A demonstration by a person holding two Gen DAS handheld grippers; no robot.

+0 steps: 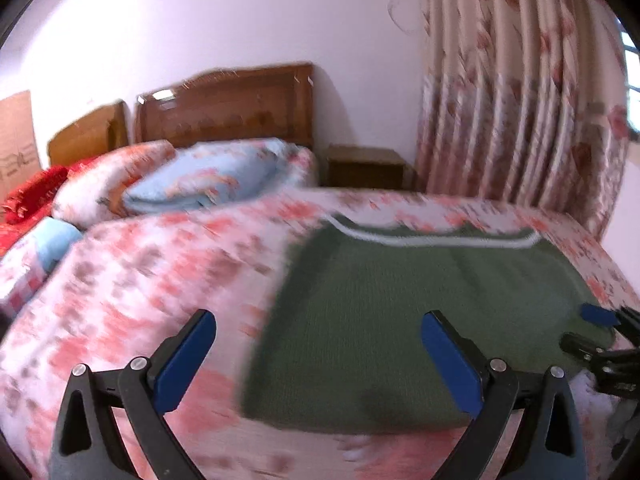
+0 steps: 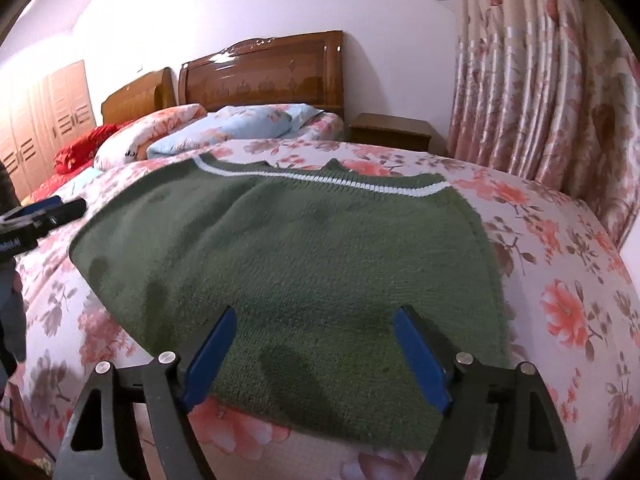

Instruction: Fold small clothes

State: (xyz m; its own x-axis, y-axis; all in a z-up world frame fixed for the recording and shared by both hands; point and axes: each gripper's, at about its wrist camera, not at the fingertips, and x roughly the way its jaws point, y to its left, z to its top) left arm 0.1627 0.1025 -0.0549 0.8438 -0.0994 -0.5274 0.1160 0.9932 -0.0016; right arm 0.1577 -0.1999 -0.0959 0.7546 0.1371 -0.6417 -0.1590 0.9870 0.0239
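Note:
A dark green knitted garment (image 2: 304,248) lies flat on the floral bedspread (image 2: 560,272), with a white stripe (image 2: 360,182) along its far edge. My right gripper (image 2: 316,314) is open just above the near edge of the garment, with nothing pinched between its blue pads (image 2: 420,360). In the blurred left wrist view the same garment (image 1: 420,300) lies to the right. My left gripper (image 1: 318,320) is open wide over the garment's left edge, holding nothing. Each gripper shows in the other's view: the right gripper (image 1: 592,330) at the garment's right side, the left gripper (image 2: 60,207) at its left.
Pillows (image 2: 152,128) and a folded light blue quilt (image 2: 240,126) lie at the head of the bed, before two wooden headboards (image 2: 264,76). A red blanket (image 2: 80,154) lies far left. A wooden nightstand (image 2: 390,130), a floral curtain (image 2: 540,80) and a wardrobe (image 2: 44,120) surround the bed.

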